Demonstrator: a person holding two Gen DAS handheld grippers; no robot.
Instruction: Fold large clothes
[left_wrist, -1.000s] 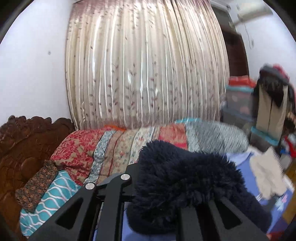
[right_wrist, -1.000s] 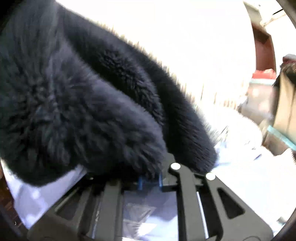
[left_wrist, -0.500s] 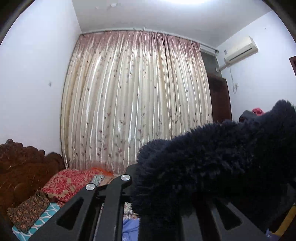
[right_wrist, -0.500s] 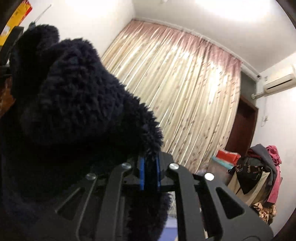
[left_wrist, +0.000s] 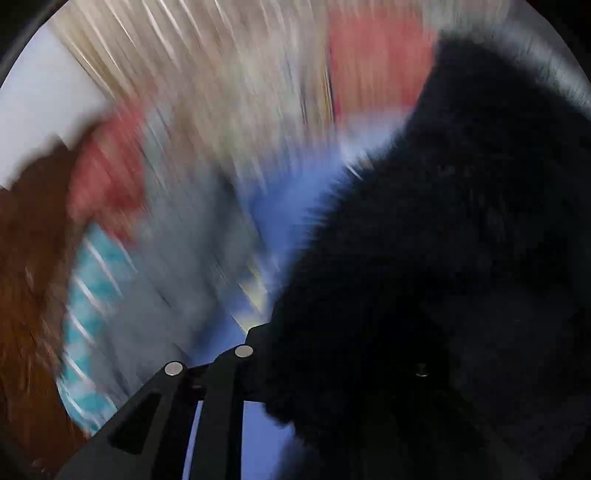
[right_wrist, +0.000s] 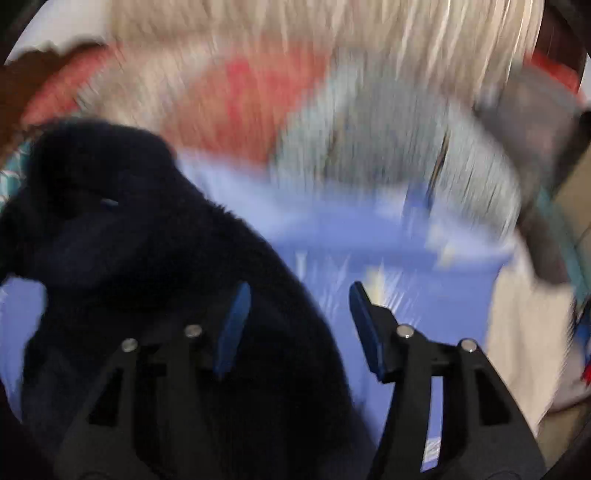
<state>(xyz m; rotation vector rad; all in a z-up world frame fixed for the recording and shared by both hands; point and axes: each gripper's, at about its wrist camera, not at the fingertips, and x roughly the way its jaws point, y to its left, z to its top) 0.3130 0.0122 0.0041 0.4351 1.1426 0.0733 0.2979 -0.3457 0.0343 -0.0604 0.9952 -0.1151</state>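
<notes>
- Your right hand-held gripper (right_wrist: 299, 325) is opening; its blue pads (right_wrist: 232, 328) stand apart, pressing on nothing.
- The dark fleece garment (right_wrist: 147, 266) lies at the lower left of that frame, on the blue bed sheet (right_wrist: 406, 251).
- Your left hand-held gripper (left_wrist: 332, 369) is opening too; the fleece (left_wrist: 443, 258) buries its tips, so I cannot tell its grip.

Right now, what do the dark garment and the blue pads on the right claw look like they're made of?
The dark garment looks like thick navy fleece or faux fur: a matte, shaggy pile with fuzzy edges. The blue pads look like smooth rubber or plastic facings with a slight sheen, set on black, probably hard plastic arms; blur leaves the exact material open.
</notes>
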